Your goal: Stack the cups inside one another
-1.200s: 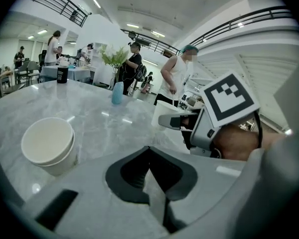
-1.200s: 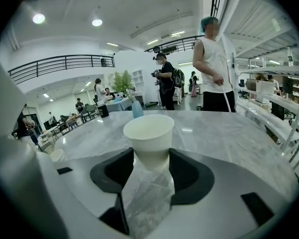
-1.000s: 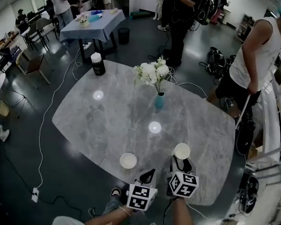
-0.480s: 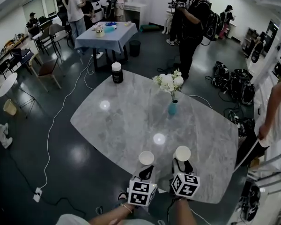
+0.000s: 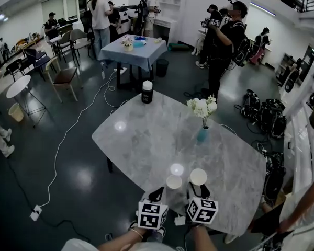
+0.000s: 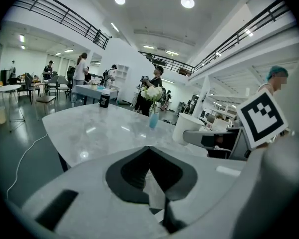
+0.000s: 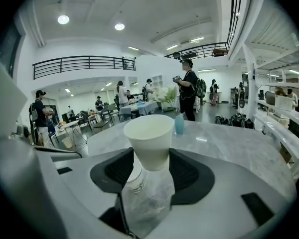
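Gripping white cup (image 7: 149,133) between right gripper (image 7: 150,159) jaws; left gripper (image 6: 148,151) jaws closed on nothing, second cup (image 5: 174,182) just beside.

Hand-held gripper pair, two-jaw, with marker cubes.
Left gripper (image 5: 158,194) and right gripper (image 5: 199,189): pale grey moulded shells, smooth and rounded, each with a dark rectangular slot (image 6: 57,209); black ribbed pads (image 6: 127,171) lining the jaws; each topped by a white cube (image 5: 152,215) printed with black square markers. Thin band (image 5: 137,235) at the left wrist.

Cup (image 7: 149,138) white; table (image 5: 146,135) grey marbled; vase (image 5: 202,135) blue; flowers (image 5: 201,107) white.
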